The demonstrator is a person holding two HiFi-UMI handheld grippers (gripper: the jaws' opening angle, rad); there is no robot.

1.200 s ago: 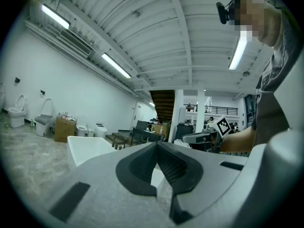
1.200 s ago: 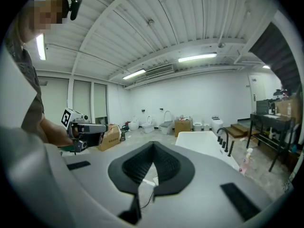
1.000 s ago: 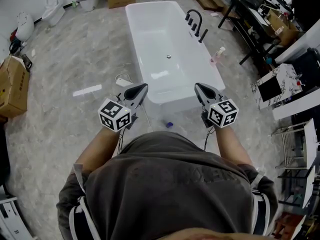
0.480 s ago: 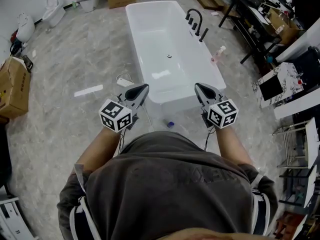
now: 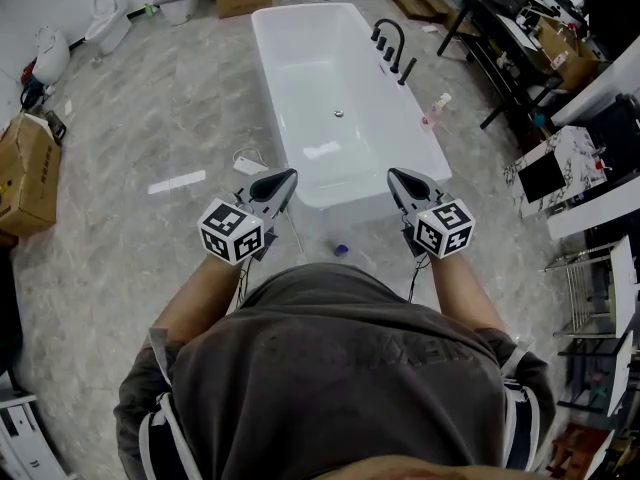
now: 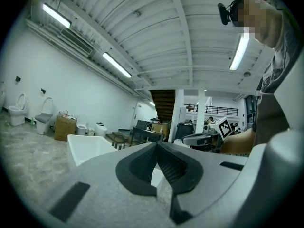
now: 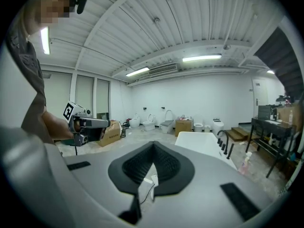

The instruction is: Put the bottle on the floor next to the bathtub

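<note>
A small pink bottle (image 5: 437, 109) stands on the floor at the right side of the white bathtub (image 5: 300, 58); the right gripper view shows the same bottle (image 7: 245, 161) beside the tub (image 7: 202, 142). My left gripper (image 5: 288, 175) and right gripper (image 5: 393, 174) hover side by side over the tub's near end, well short of the bottle. Both are shut with nothing between the jaws, seen at the left gripper (image 6: 156, 144) and the right gripper (image 7: 153, 144). A small blue-capped object (image 5: 340, 251) lies on the floor just below me; what it is I cannot tell.
A black faucet (image 5: 390, 43) rises from the tub's right rim. A black table (image 5: 505, 28) with clutter stands at the far right. Cardboard boxes (image 5: 25, 173) and toilets (image 5: 105, 18) line the left and back. A white cable (image 5: 245, 160) lies left of the tub.
The right gripper has tilted a little, so its view shifted slightly. The left gripper and the bottle have stayed where they were.
</note>
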